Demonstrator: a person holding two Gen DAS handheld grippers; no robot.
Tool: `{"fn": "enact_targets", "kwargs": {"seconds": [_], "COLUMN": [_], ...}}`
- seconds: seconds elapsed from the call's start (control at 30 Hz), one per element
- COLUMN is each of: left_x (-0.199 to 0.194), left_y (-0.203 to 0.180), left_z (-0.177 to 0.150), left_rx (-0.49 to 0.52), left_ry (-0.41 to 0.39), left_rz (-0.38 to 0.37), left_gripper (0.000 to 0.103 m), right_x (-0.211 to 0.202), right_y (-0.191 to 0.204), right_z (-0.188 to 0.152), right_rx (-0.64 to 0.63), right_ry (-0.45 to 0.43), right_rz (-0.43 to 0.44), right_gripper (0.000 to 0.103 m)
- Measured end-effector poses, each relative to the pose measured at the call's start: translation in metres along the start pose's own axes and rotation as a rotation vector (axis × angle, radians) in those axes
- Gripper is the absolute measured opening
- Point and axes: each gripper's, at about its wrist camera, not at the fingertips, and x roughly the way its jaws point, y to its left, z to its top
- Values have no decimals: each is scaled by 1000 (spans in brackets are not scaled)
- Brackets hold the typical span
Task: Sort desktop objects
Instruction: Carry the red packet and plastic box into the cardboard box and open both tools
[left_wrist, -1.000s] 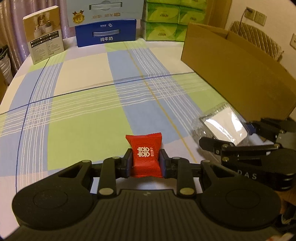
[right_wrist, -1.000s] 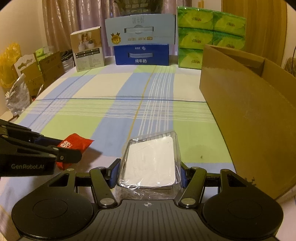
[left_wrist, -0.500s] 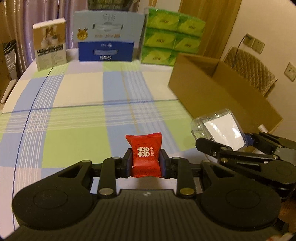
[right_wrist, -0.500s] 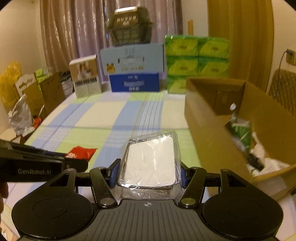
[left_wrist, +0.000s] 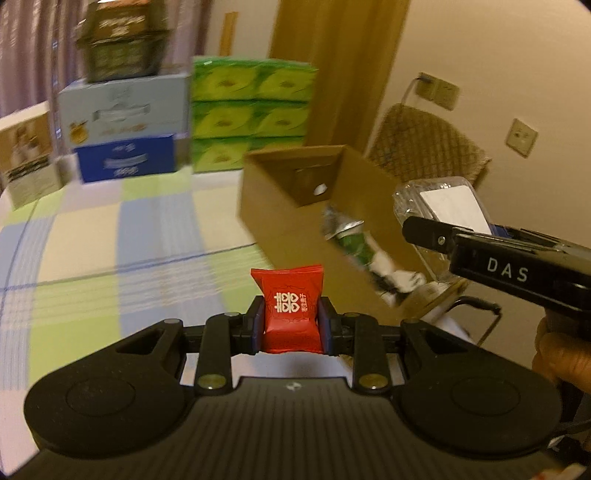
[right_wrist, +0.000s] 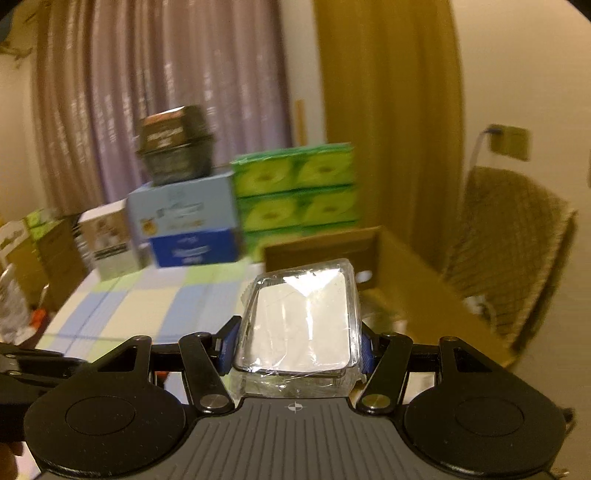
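Bench: checked cloth (left_wrist: 92, 258), blue, green and cream; stacked cartons (left_wrist: 122, 122) and green packs (left_wrist: 251, 114) at far edge.
Box: open cardboard box (left_wrist: 280, 206) on bench's right side; wrappers (left_wrist: 354, 243) inside.
Left gripper (left_wrist: 291, 325): fingers closed on red packet (left_wrist: 290, 310), held upright, clear of the bench, just short of the box.
Right gripper (right_wrist: 297, 343): fingers closed on clear case (right_wrist: 301, 321) with white insert, raised at the box's near end.
Hand (left_wrist: 561, 354): grips right gripper's handle.
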Motion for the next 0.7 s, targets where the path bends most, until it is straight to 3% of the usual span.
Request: {"fn": "enact_targets", "kwargs": {"seconds": [0.37, 0.7], "left_x": [43, 80], "left_y": [-63, -79], "left_z": [36, 43], "left_rx": [60, 56], "left_ry": [1, 40], "left_rz": [-80, -93], "left_gripper": [24, 24], "right_x": [2, 24], "right_y": [-80, -108], "right_z": [10, 10], "right_rx": [69, 85], "right_ry": [-7, 19], "right_rz": [-82, -80], "right_gripper": [57, 57]}}
